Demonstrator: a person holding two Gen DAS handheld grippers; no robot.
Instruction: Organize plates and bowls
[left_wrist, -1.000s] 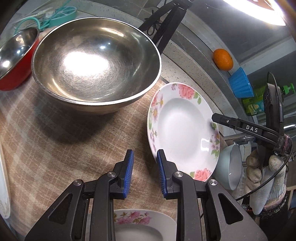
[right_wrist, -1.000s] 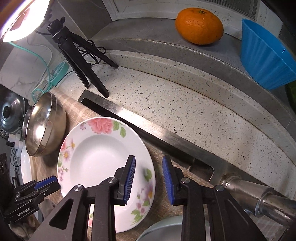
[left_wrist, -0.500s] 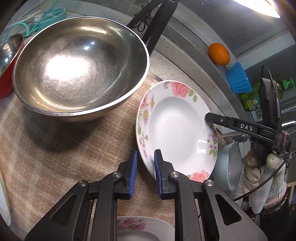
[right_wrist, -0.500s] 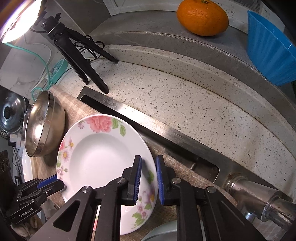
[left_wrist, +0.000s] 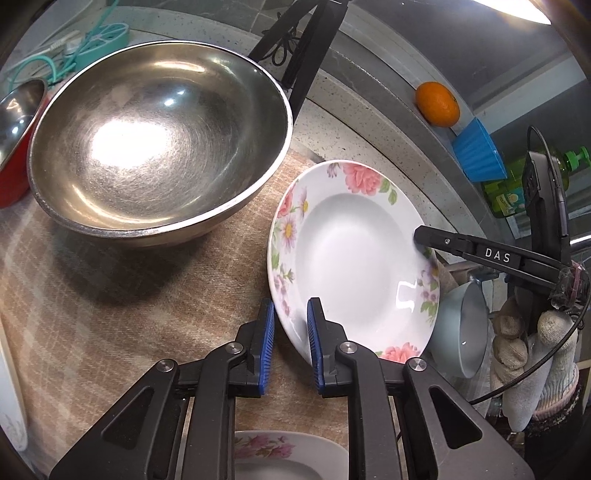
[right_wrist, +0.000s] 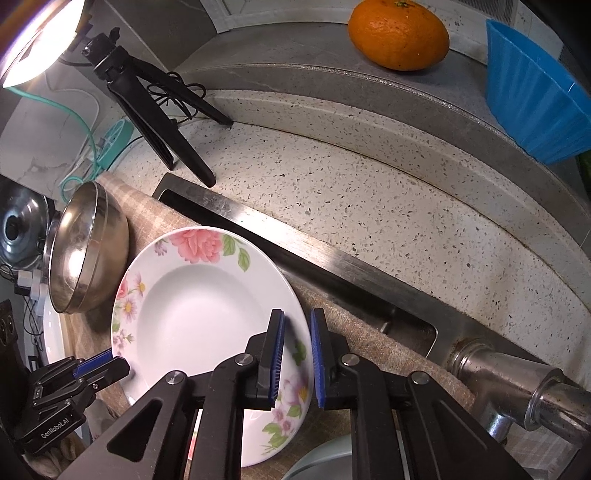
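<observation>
Tools left (left_wrist: 290, 345) and right (right_wrist: 297, 360) each clench opposite rims of the floral plate (left_wrist: 351, 254), near the steel bowl (left_wrist: 159, 144).

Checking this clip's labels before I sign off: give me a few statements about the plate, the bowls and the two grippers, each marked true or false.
1. Both grippers clamp the rim of the white flower-patterned plate. True: the left gripper and the right gripper hold opposite edges.
2. The large stainless steel bowl holds food. False: it is empty.
3. The orange fruit lies on the plate. False: it sits on the grey ledge.
4. A blue ribbed cup stands near the orange fruit. True.
</observation>
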